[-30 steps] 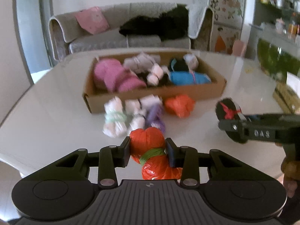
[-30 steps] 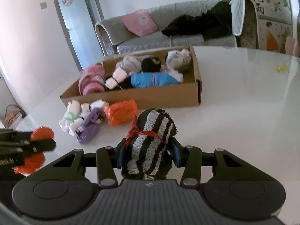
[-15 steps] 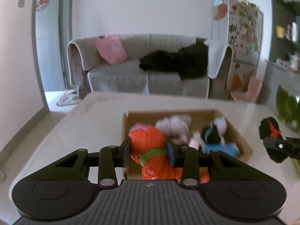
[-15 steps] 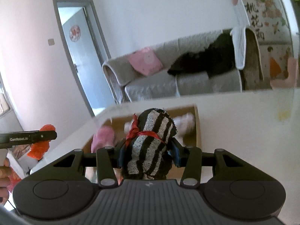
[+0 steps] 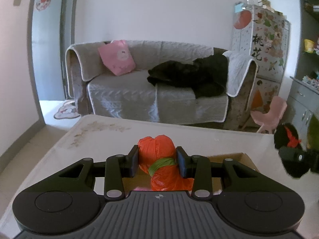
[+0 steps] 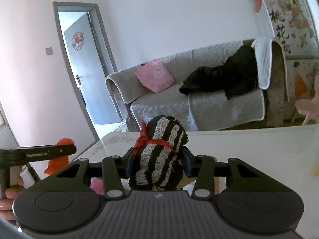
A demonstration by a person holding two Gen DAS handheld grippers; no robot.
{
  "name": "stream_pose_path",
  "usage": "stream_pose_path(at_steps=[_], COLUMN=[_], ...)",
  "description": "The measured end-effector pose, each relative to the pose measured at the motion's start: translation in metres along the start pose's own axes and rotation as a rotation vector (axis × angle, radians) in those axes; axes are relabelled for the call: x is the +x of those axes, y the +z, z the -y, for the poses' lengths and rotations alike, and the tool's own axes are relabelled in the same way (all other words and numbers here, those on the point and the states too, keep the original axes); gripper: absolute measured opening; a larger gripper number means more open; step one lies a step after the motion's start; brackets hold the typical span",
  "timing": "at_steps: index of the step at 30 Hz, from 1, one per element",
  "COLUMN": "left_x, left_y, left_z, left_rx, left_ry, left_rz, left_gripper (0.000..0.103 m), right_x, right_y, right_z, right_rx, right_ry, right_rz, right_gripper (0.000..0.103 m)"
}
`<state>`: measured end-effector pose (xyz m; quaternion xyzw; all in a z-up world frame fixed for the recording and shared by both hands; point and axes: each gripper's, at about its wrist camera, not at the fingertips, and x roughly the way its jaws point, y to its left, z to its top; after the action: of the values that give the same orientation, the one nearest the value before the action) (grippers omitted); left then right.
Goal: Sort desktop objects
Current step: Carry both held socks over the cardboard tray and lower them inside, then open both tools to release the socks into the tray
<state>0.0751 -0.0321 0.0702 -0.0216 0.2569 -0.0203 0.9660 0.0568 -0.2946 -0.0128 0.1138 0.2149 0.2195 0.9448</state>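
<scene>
My left gripper (image 5: pixel 157 162) is shut on an orange bundle (image 5: pixel 159 155) tied with a green band and holds it above the cardboard box (image 5: pixel 237 158), whose far rim shows just behind the fingers. My right gripper (image 6: pixel 158 163) is shut on a black-and-grey striped sock roll (image 6: pixel 161 151) tied with red string, also raised above the box. The right gripper and its roll show at the right edge of the left wrist view (image 5: pixel 289 153). The left gripper with the orange bundle shows at the left of the right wrist view (image 6: pixel 59 153). The box contents are mostly hidden.
The white table (image 5: pixel 103 131) runs ahead to its far edge. Beyond it stands a grey sofa (image 5: pixel 149 91) with a pink cushion (image 5: pixel 116 57) and black clothing. A small pink chair (image 5: pixel 267 113) and shelves stand at the right; a door (image 6: pixel 87 65) is at the left.
Both grippers have risen and moved forward over the box, each still holding its bundle. The loose bundles in front of the box have dropped out of view.
</scene>
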Motion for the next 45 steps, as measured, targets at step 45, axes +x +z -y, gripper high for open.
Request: stream_pose_path(at_steps=[45], left_x=[0.152], left_y=[-0.024], left_z=[-0.024], left_rx=[-0.024], left_ry=[0.053], left_rz=[-0.368], left_gripper=[0.051], right_x=[0.096], right_y=[-0.031], right_z=[-0.01], right_rx=[-0.109], right_ry=[-0.171], right_rz=[-0.257], right_gripper=[0.065])
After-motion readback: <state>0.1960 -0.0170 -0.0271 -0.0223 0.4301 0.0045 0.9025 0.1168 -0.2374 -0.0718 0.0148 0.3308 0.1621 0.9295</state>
